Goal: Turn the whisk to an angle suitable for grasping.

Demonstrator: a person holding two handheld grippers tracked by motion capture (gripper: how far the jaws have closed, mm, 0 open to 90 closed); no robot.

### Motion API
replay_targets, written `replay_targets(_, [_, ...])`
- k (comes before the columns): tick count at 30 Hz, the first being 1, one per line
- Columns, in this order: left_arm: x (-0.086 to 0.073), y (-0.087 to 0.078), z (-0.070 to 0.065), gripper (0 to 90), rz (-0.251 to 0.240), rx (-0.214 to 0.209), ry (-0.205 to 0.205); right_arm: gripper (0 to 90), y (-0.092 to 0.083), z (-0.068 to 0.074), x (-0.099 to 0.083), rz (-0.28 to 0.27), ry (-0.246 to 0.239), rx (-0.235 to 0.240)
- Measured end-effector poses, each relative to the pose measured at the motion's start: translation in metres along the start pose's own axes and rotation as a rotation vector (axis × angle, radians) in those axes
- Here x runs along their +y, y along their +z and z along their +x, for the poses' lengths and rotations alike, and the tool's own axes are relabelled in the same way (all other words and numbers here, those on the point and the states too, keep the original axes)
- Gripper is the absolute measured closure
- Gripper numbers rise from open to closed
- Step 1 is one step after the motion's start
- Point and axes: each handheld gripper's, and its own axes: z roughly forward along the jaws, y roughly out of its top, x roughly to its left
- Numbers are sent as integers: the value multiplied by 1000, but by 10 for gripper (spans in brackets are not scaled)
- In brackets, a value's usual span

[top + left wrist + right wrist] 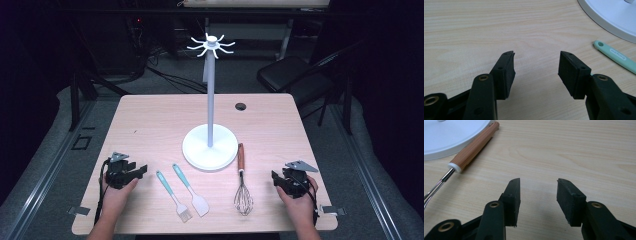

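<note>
Left tongs (142, 170) and right tongs (276, 178) rest wide and empty on the counter (150, 120), flanking brush (173, 195), spatula (191, 189), whisk (242, 181) and white stand (210, 145).

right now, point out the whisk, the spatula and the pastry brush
whisk (243, 200), high view, on its wire loops
spatula (200, 204), high view, on its white blade
pastry brush (184, 213), high view, on its bristle head

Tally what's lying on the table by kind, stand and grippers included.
Teal-handled tools: 2, a pastry brush and a spatula
Whisk: 1
White hook stand: 1
Grippers: 2, left gripper and right gripper, both open and empty
Total: 6
</note>
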Motion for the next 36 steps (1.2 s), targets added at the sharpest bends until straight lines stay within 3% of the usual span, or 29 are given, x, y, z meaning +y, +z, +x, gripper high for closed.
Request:
replay_targets(13, [0,-2,1,466,-8,1,-10,575,0,7,4,9,-8,12])
replay_targets(18, [-1,-6,1,483,2,16,-10,603,-7,16,18,24,-9,53])
replay_targets(20, [-1,-7,2,483,-4,17,-12,603,-10,22,25,55,-47,62])
replay_targets(22, [-1,-8,3,483,-4,16,-18,602,-7,28,27,35,-45,77])
replay_targets(23, [-1,-8,3,482,-3,16,-18,601,-2,39,32,33,-62,100])
replay_targets(26, [-2,-8,3,480,3,14,-14,589,9,55,38,56,-91,118])
replay_targets(30, [-2,-8,4,478,11,18,-6,583,25,69,43,83,-115,120])
replay_targets(36, [-3,-5,6,474,12,18,-11,582,43,76,47,124,-95,129])
